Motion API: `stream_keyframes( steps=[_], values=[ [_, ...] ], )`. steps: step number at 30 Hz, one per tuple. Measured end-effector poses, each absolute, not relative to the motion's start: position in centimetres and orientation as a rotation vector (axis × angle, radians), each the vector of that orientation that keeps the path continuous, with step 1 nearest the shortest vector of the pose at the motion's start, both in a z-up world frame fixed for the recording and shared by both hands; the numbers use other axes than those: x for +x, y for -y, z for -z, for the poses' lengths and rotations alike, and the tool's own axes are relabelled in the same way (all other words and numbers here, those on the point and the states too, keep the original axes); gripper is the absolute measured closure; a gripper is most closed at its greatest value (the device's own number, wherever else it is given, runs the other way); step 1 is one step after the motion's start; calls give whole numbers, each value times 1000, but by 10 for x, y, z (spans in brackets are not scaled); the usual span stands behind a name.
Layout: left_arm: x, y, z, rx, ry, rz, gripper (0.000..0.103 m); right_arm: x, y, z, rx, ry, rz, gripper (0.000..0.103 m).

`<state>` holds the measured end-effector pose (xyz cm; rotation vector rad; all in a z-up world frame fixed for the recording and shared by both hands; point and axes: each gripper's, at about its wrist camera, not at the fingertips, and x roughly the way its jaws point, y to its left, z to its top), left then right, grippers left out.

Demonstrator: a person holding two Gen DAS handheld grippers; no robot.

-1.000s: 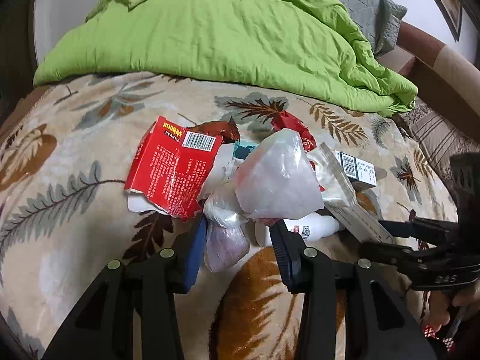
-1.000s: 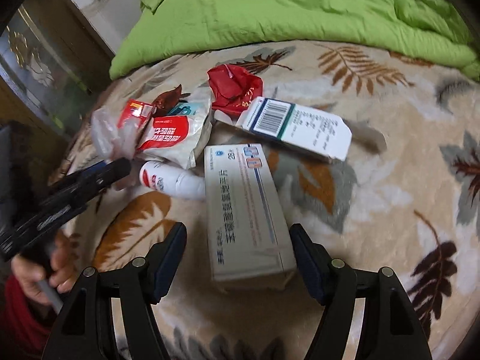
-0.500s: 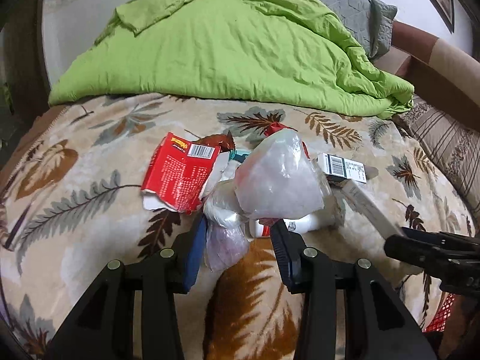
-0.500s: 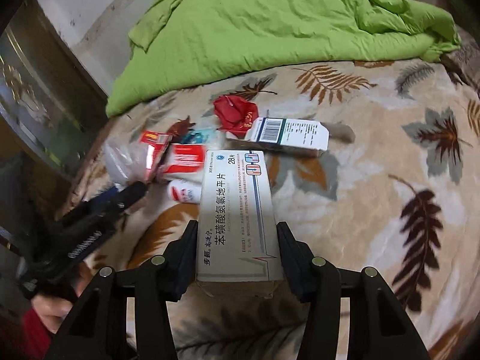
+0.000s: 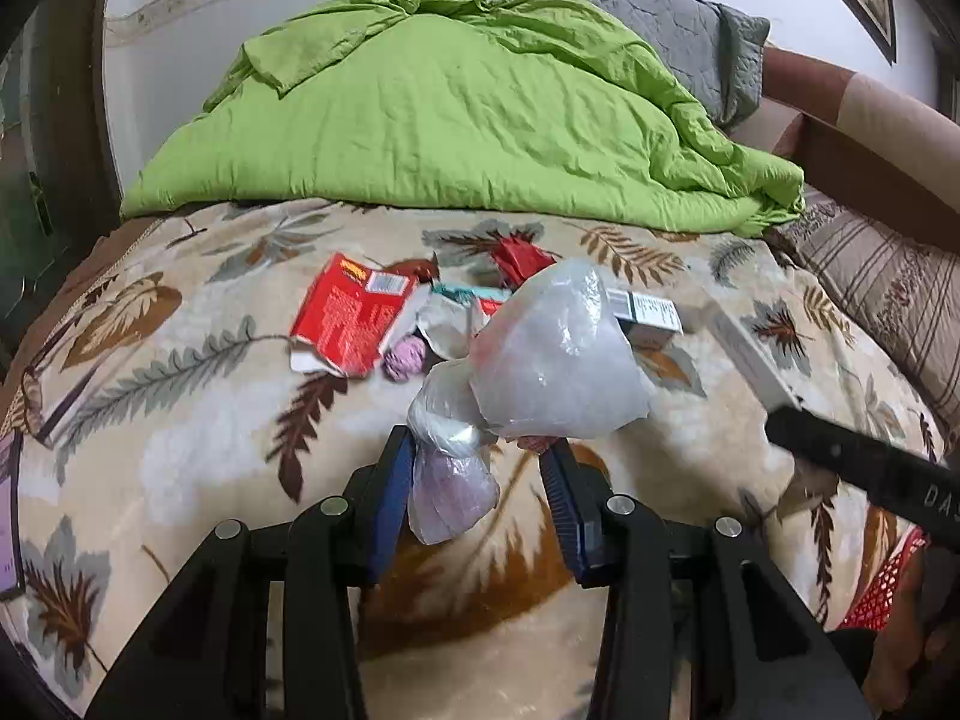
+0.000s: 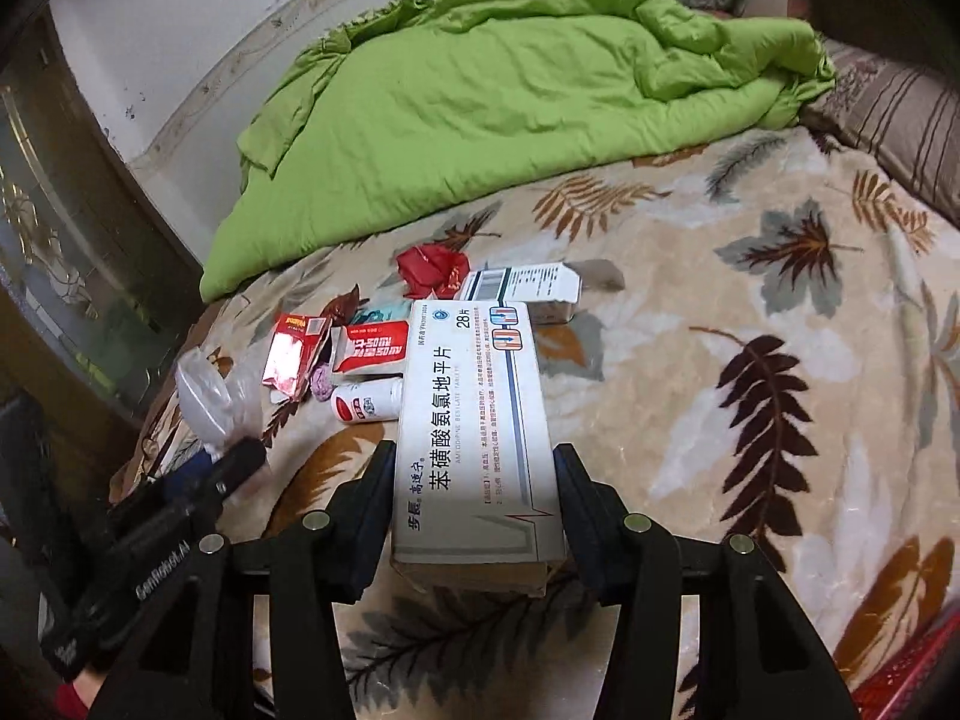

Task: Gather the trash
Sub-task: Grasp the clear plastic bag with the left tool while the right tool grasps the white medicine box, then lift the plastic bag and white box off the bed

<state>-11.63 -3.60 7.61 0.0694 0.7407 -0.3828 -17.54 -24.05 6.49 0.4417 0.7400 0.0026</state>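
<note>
Lifted higher above the leaf-print blanket [image 6: 750,312] than a second ago — both grippers and their loads. Green duvet [image 5: 456,114] heaped across the upper frame. At centre bottom of the right view, right gripper [image 6: 474,498] pressed onto a white medicine box [image 6: 474,420]. At lower centre of the left view, left gripper [image 5: 480,480] pinching a clear plastic bag [image 5: 540,372]. Left lying mid-frame — red packet [image 5: 351,315], small white bottle [image 6: 367,401].

Bedroom: bed [image 5: 180,420], green quilt [image 5: 450,120]
</note>
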Motion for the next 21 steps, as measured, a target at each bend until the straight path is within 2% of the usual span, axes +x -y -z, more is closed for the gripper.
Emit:
stream_keyframes(
  steps=[21],
  values=[
    [-117,40,-67,91,-766,383,61,-173,244,-61,456,-757,-6,47]
  ],
)
